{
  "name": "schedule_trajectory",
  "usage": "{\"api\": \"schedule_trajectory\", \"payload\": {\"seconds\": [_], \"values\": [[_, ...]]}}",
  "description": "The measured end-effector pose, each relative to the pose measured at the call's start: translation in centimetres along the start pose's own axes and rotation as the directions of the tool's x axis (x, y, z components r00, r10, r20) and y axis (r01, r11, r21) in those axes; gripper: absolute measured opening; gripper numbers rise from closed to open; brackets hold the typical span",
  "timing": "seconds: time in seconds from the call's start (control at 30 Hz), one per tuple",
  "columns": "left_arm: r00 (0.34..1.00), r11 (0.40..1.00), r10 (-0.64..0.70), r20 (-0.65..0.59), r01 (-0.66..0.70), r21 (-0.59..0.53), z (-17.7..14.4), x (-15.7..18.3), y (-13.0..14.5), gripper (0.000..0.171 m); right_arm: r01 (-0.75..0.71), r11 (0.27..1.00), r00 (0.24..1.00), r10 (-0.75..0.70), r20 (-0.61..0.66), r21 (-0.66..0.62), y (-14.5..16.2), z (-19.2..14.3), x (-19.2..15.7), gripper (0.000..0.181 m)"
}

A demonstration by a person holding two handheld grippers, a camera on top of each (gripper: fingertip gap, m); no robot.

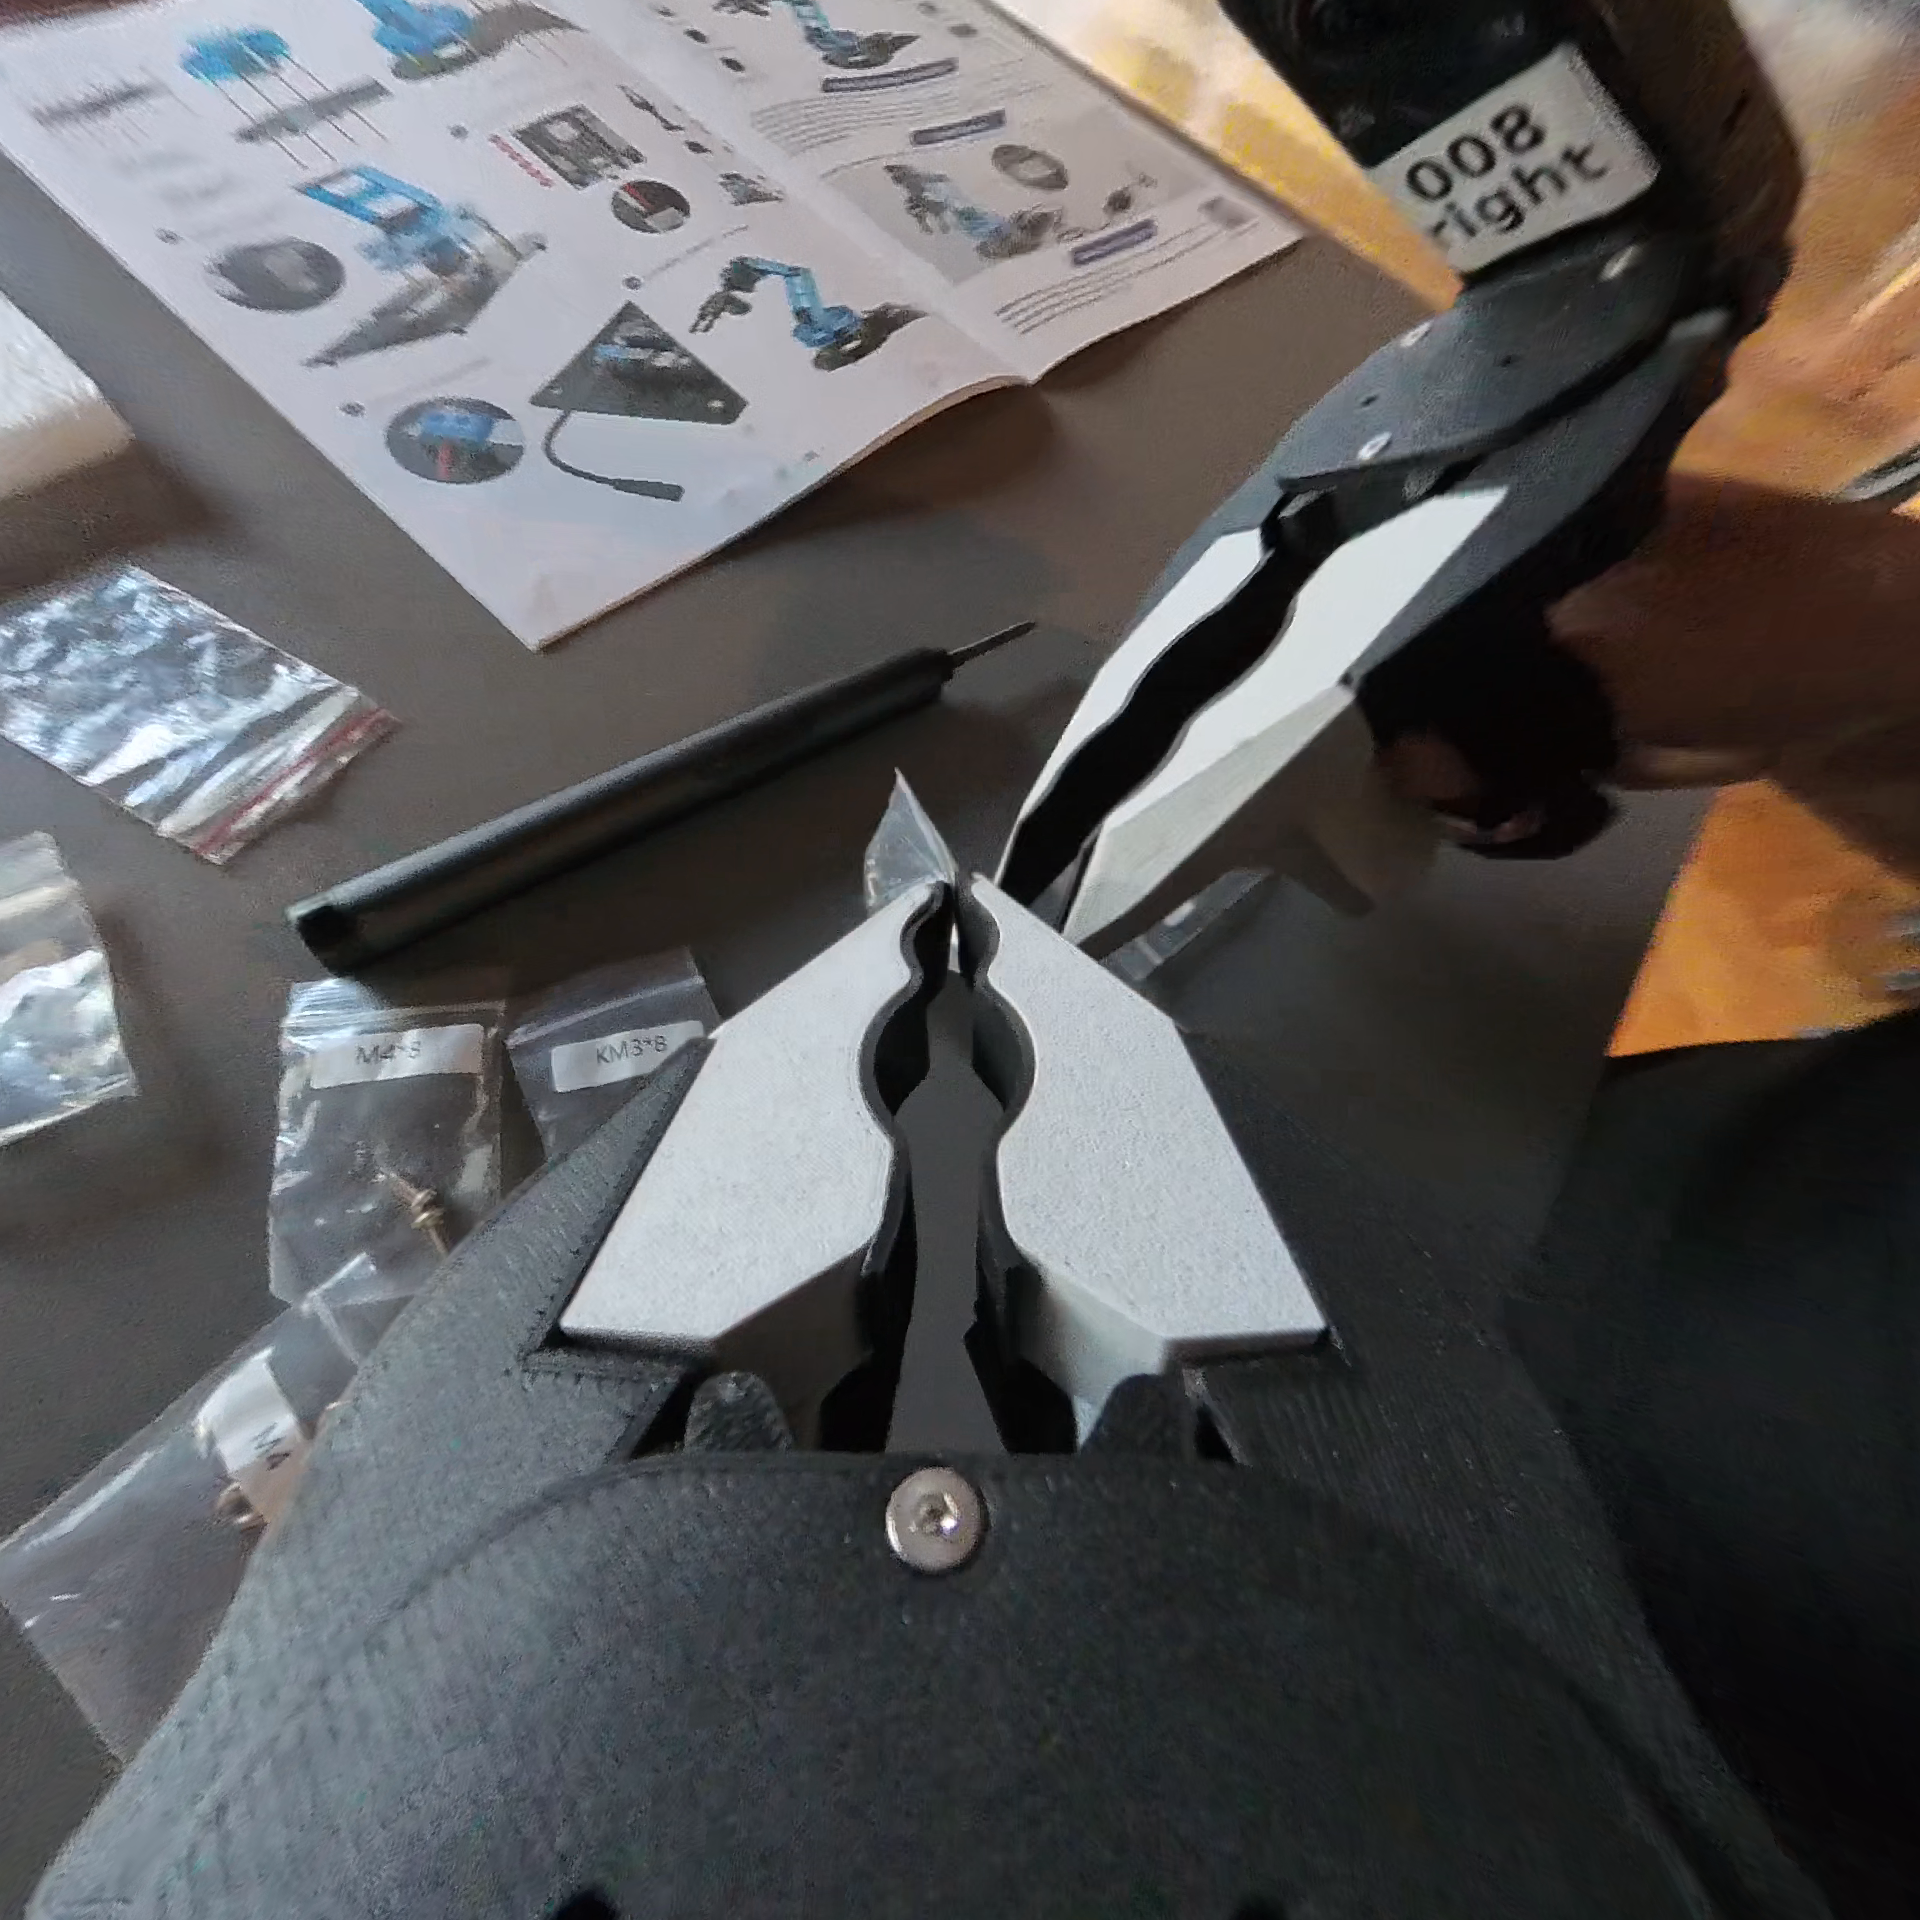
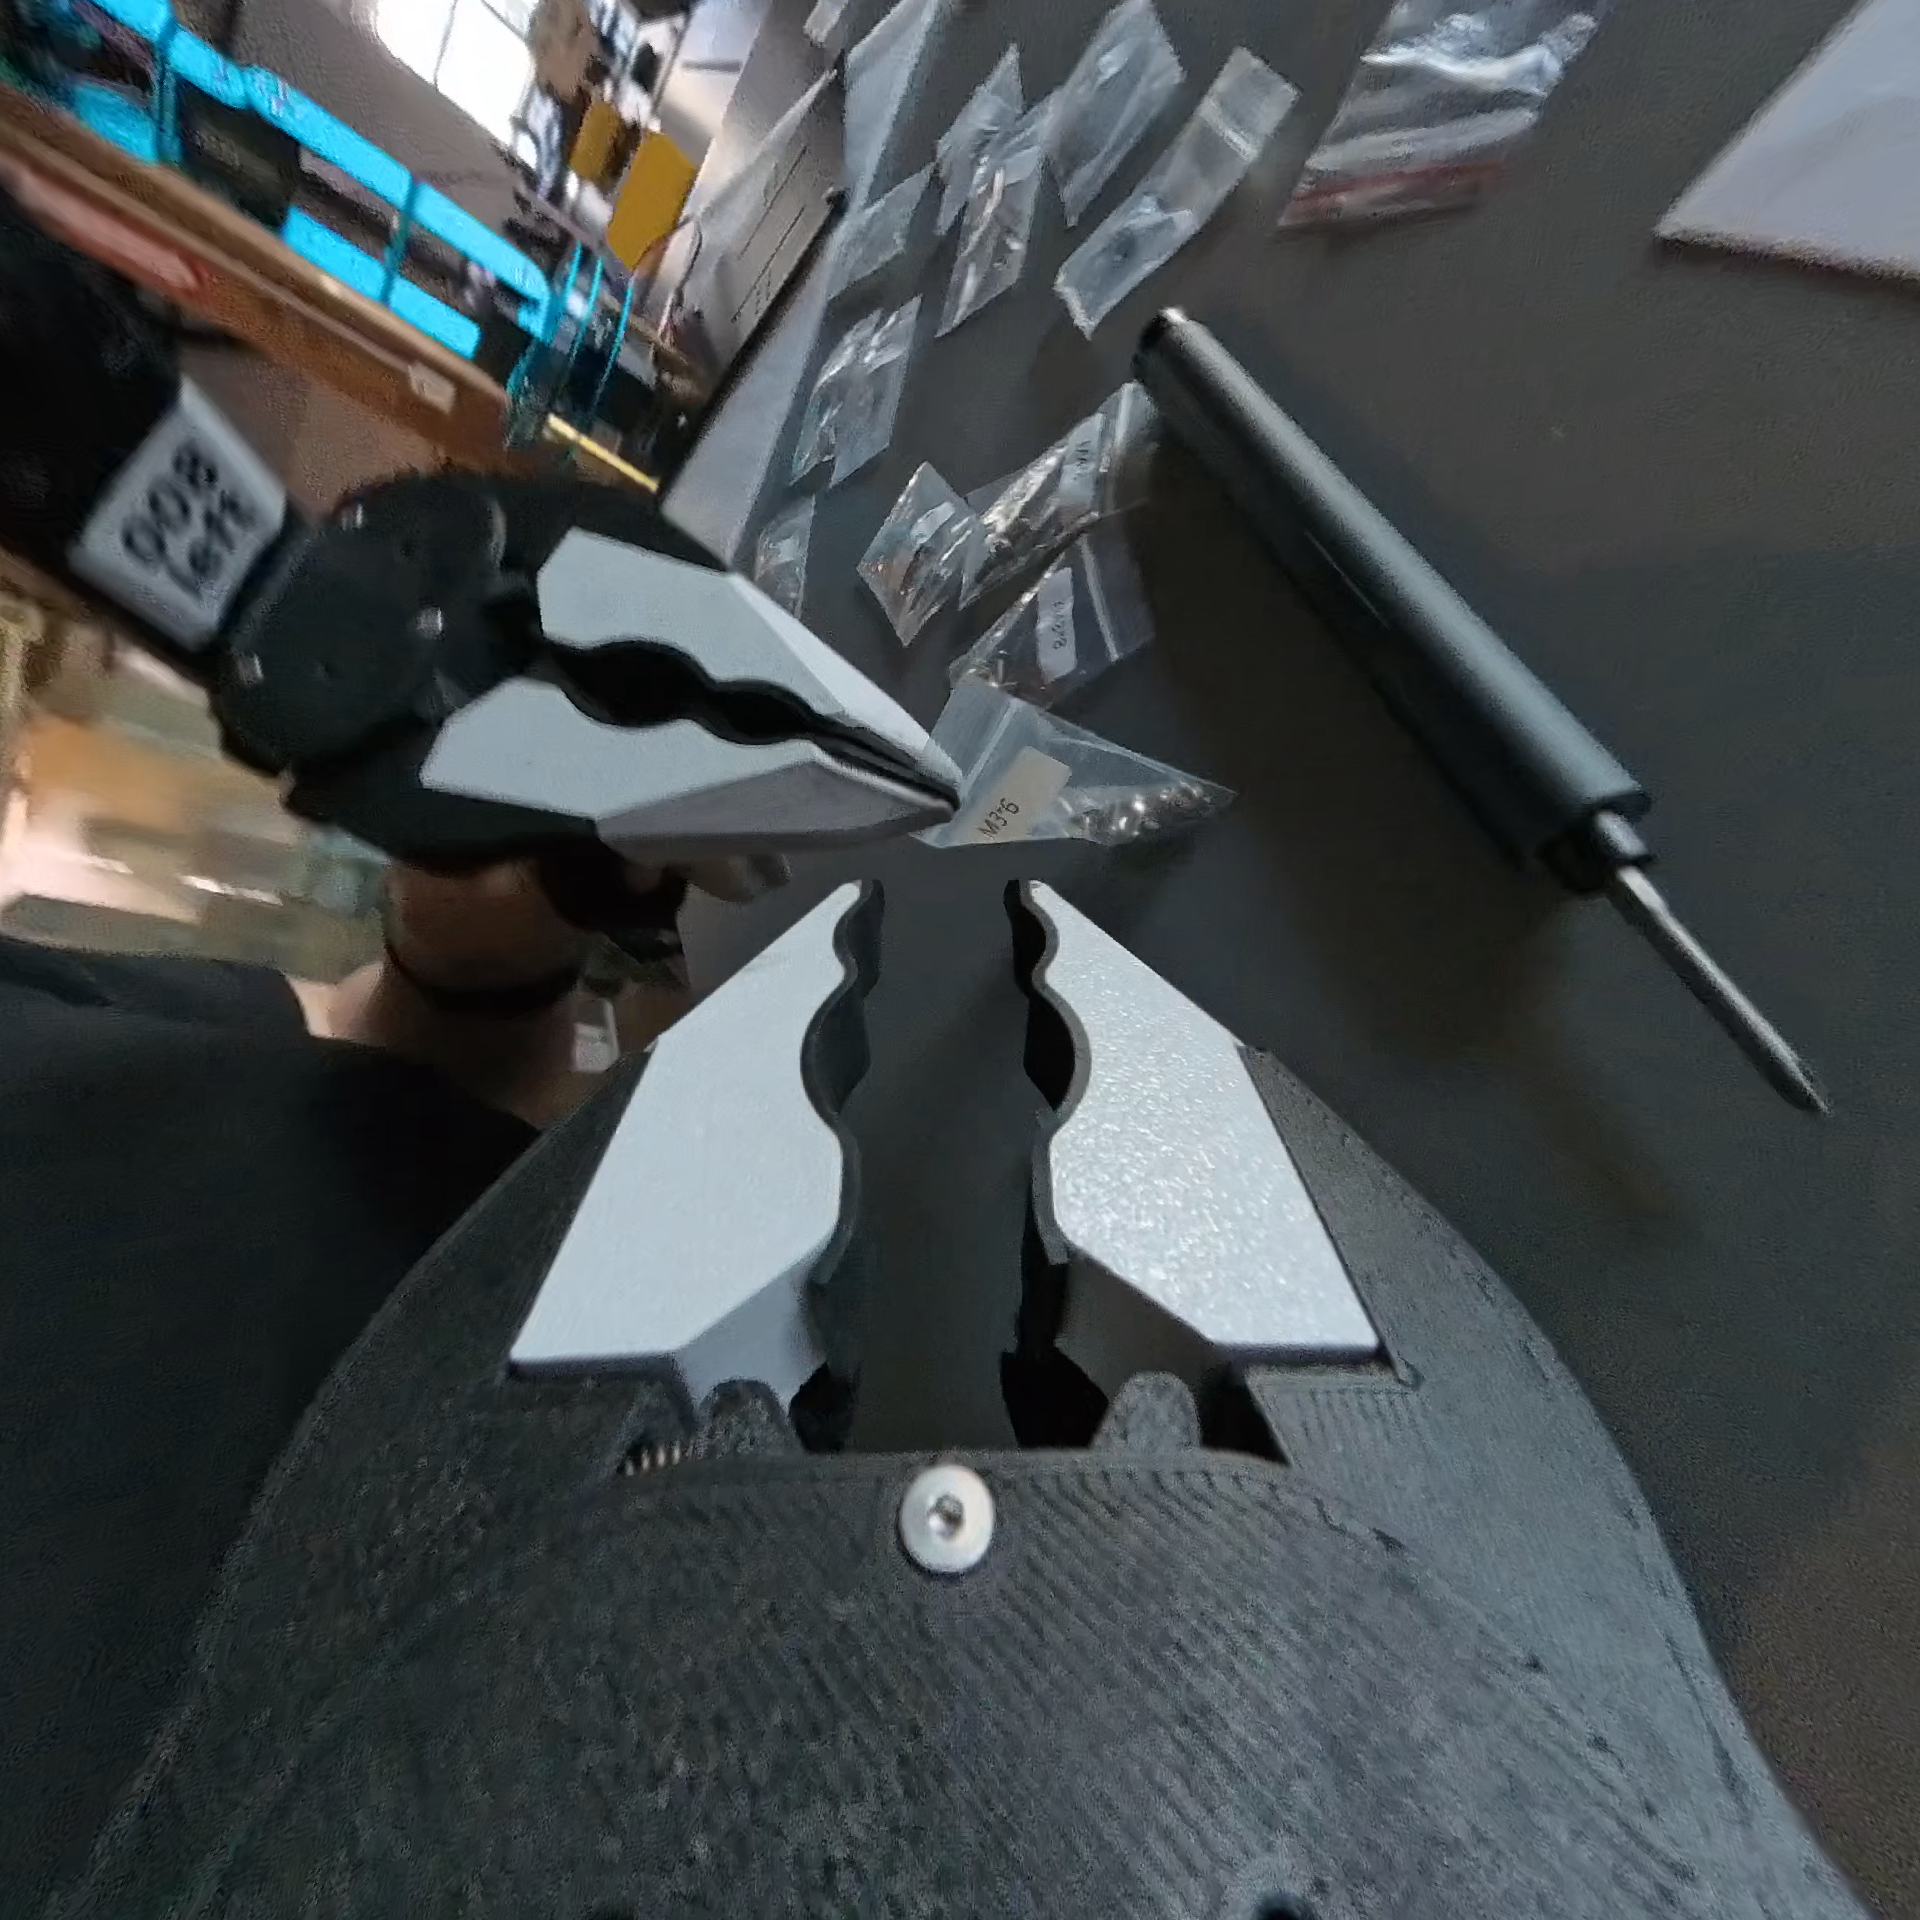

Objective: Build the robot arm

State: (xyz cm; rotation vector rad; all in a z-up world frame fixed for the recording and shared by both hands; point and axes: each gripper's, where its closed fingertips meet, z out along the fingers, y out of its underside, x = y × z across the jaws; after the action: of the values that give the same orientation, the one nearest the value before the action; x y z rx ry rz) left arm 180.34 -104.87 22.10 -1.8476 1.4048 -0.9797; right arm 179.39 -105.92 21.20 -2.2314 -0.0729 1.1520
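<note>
1. The left gripper [image 1: 961,902] is pinched tight on one end of a small clear zip bag of screws [image 2: 1081,792], tips closed on the plastic, and the bag hangs clear of the dark grey table [image 2: 1558,727] with its white sticker facing up.
2. The right gripper [image 2: 943,902] sits just beside that bag, jaws a narrow way apart and nothing between them; in the left wrist view its tips [image 1: 1039,883] point down right next to the left gripper's.
3. A black screwdriver [image 1: 613,790] lies flat on the table just beyond both tools, bit pointing away towards the open instruction booklet [image 1: 623,260].
4. More little hardware bags are scattered about: two labelled ones [image 1: 400,1101] side by side near the screwdriver's butt end, and a foil-looking bag with a red zip strip [image 1: 177,707] farther to the left.
5. The booklet lies open, pages showing blurred pictures of a blue robot arm.
6. A gloved hand [image 1: 1538,707] grips the right gripper's handle.
</note>
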Motion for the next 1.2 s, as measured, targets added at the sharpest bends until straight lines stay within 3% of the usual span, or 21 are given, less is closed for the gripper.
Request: {"api": "schedule_trajectory", "payload": {"seconds": [0.1,0.43,0.67,1.2], "values": [[0.998,0.999,0.036,0.053,-0.034,-0.039,1.2,0.1,1.1,0.000,-0.096,0.994,0.995,0.096,0.007,0.053,-0.2,-0.6,1.1,0.025],[1.000,0.997,-0.021,0.019,0.023,-0.072,3.3,1.4,2.1,0.001,-0.245,0.958,0.969,0.240,0.056,0.151,-0.3,-1.8,2.7,0.010],[0.995,0.992,-0.086,-0.040,0.082,-0.098,3.6,1.7,2.3,0.007,-0.171,0.978,0.984,0.177,-0.034,0.122,-0.1,-1.8,3.6,0.000],[0.940,0.953,-0.300,-0.164,0.289,-0.085,3.2,1.1,1.8,0.000,-0.098,0.992,0.991,0.104,-0.079,0.080,-0.3,-1.3,4.1,0.000]]}}
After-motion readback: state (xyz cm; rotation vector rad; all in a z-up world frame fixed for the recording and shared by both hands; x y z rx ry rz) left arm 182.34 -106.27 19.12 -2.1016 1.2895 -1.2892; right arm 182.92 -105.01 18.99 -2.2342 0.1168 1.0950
